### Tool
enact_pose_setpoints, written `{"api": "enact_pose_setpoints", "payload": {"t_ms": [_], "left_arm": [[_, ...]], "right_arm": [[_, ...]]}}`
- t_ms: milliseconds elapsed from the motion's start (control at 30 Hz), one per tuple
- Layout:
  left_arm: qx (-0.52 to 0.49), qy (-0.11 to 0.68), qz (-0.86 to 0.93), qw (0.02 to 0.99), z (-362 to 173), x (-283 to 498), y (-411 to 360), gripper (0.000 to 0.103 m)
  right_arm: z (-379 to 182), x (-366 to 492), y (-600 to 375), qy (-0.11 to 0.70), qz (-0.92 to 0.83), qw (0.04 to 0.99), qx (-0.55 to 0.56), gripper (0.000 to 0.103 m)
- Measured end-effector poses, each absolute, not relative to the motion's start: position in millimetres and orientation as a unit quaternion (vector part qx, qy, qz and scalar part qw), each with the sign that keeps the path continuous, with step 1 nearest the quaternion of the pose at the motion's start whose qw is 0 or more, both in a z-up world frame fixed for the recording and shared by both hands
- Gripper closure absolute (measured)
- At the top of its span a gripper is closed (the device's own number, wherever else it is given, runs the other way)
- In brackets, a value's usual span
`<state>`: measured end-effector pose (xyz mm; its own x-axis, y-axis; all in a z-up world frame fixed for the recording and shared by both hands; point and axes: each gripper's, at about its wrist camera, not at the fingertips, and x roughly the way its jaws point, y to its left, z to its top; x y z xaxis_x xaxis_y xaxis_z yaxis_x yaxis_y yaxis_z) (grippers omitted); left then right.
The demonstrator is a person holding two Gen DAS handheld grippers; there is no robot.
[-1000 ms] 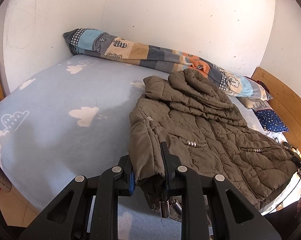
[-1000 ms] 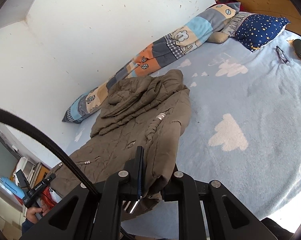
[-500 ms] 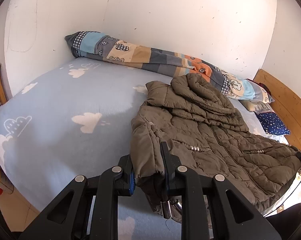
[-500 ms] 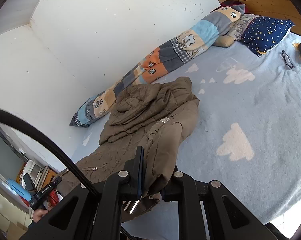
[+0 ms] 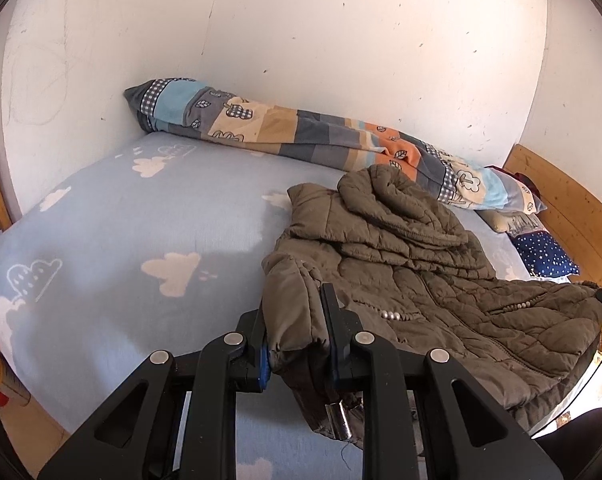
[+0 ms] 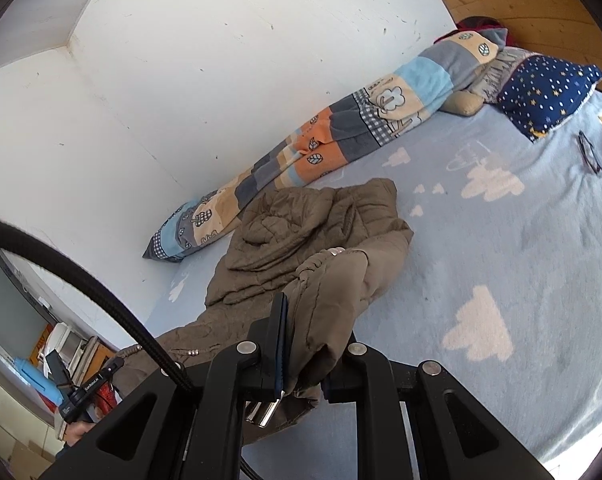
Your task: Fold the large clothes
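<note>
An olive quilted jacket (image 5: pixel 413 264) lies spread on the light blue bed sheet (image 5: pixel 141 240), hood end toward the wall. My left gripper (image 5: pixel 295 320) is shut on the jacket's hem corner, lifted a little off the bed. My right gripper (image 6: pixel 313 320) is shut on the other hem corner of the jacket (image 6: pixel 301 232), also lifted. The far part of the jacket rests on the bed. The other gripper shows at the left edge of the right wrist view (image 6: pixel 81 396).
A rolled patchwork blanket (image 5: pixel 301 140) lies along the wall. A navy star pillow (image 6: pixel 549 88) and a wooden headboard (image 5: pixel 573 208) are at the bed's head. Glasses (image 6: pixel 589 156) lie on the sheet. The bed's near edge drops to the floor (image 5: pixel 29 432).
Both grippers have risen and pulled back with the hem held, so the jacket's lower part is lifted and drawn toward me.
</note>
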<state>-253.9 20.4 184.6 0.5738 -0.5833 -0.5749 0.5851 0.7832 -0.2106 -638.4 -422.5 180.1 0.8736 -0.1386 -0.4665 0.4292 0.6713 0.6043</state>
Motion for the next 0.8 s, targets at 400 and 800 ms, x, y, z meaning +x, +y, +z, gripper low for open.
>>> {"api": "enact_pose_setpoints", "payload": {"t_ms": [400,800], "left_arm": [[0.008,0.3,-0.335,0.893,216,-226,-3,0.083],[0.018,0.289,-0.338,0.895,254,-168,-46,0.083]], "right_arm": [[207,-614,-445,0.186,-0.153,0.899,0.365,0.089],[228,-573,-488,0.174,-0.151,0.896,0.379,0.089]]}}
